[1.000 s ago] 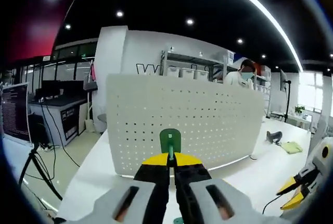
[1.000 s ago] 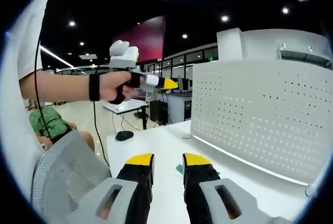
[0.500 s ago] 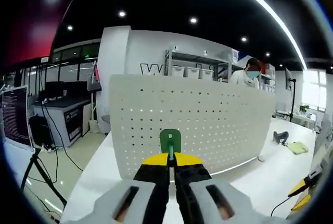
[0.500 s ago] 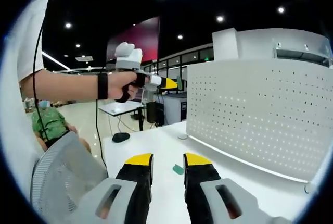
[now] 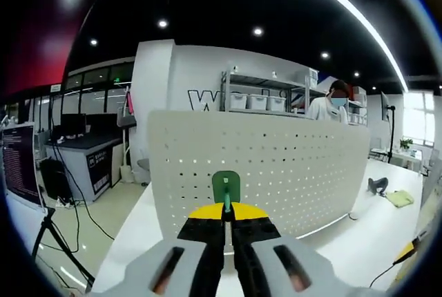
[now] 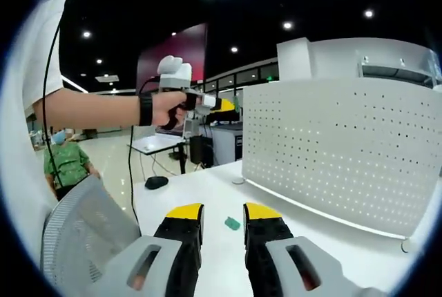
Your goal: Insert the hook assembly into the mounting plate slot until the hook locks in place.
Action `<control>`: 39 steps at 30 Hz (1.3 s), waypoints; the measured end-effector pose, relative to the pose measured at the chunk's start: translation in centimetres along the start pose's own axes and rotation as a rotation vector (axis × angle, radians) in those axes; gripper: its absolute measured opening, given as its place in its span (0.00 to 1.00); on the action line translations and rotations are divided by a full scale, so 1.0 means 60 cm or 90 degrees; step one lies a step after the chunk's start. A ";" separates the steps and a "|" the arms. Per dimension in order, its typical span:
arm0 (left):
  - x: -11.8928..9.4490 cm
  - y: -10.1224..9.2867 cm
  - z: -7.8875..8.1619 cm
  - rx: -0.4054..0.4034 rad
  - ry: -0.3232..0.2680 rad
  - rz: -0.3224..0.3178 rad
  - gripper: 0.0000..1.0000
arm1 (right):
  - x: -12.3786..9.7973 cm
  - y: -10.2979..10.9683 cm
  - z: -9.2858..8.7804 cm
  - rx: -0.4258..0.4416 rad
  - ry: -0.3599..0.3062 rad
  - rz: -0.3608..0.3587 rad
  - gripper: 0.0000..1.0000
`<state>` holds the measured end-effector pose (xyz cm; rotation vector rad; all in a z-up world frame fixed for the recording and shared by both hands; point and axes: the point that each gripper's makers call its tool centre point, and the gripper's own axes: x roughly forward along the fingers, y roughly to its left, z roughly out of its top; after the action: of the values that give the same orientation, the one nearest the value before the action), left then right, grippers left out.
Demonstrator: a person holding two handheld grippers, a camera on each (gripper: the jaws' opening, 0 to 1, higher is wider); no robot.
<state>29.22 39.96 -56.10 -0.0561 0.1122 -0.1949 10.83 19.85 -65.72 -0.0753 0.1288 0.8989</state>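
Left gripper (image 5: 226, 208): jaws clamped on green hook assembly (image 5: 226, 188), frame centre, before white perforated mounting plate (image 5: 290, 173). Right gripper (image 6: 222, 213): jaws apart, nothing held, above white table (image 6: 207, 193); small green piece (image 6: 232, 223) between tips.

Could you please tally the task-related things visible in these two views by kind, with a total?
Grippers: 2, the left gripper and the right gripper
White pegboards: 1, the pegboard standing on the table
Green hooks: 1, the hook between the left gripper's jaws
Small green pieces lying on the table: 1, the green piece
Total: 5
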 end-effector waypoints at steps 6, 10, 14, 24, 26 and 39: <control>0.012 0.012 0.006 0.003 -0.001 0.009 0.02 | -0.001 -0.001 -0.005 0.004 0.004 -0.003 0.22; 0.021 0.022 0.012 0.008 -0.001 0.016 0.02 | -0.001 0.000 -0.009 0.007 0.006 -0.002 0.22; 0.029 0.031 0.023 0.011 -0.009 0.021 0.02 | -0.001 0.000 -0.008 0.003 0.008 -0.003 0.22; 0.051 0.044 0.036 0.017 -0.015 0.026 0.02 | 0.000 0.012 -0.011 0.004 0.021 -0.001 0.22; 0.056 0.045 0.039 0.016 -0.017 0.026 0.02 | -0.002 0.013 -0.011 0.005 0.025 -0.003 0.22; 0.093 0.051 0.046 0.029 -0.010 0.025 0.02 | -0.018 -0.002 -0.017 0.023 0.026 -0.045 0.22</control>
<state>35.58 41.97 -54.17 -0.0100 0.0932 -0.1577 10.20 18.81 -66.58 -0.0644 0.1801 0.8242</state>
